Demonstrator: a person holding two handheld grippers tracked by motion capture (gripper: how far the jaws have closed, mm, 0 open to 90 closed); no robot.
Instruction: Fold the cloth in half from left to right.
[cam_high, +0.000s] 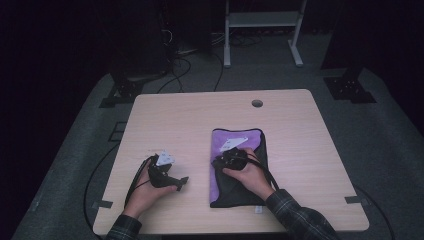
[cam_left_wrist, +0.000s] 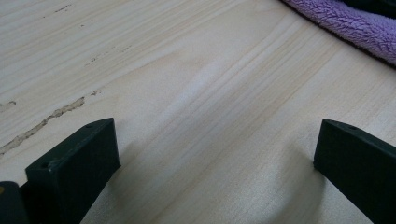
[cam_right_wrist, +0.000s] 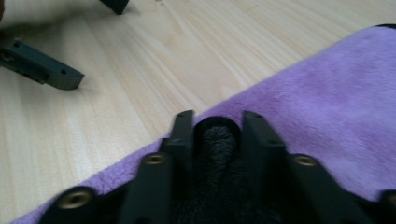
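A folded towel (cam_high: 241, 138), purple on one face and black on the other, lies right of the table's middle. My right gripper (cam_high: 217, 162) rests on it at its left edge. In the right gripper view that gripper (cam_right_wrist: 217, 122) is shut on a raised black fold of the towel (cam_right_wrist: 327, 88), which bulges between the jaws. My left gripper (cam_high: 176, 175) lies on the bare wood left of the towel, a hand around it. The left gripper (cam_left_wrist: 217, 137) stands open with nothing but wood between its jaws, and the towel's purple edge (cam_left_wrist: 348, 23) is at the top right.
The wooden table (cam_high: 285, 117) has a round cable hole (cam_high: 257, 103) near its far edge. One jaw of the left gripper (cam_right_wrist: 49, 70) lies on the wood in the right gripper view. Past the table stands a white frame (cam_high: 262, 20), with cables on the floor.
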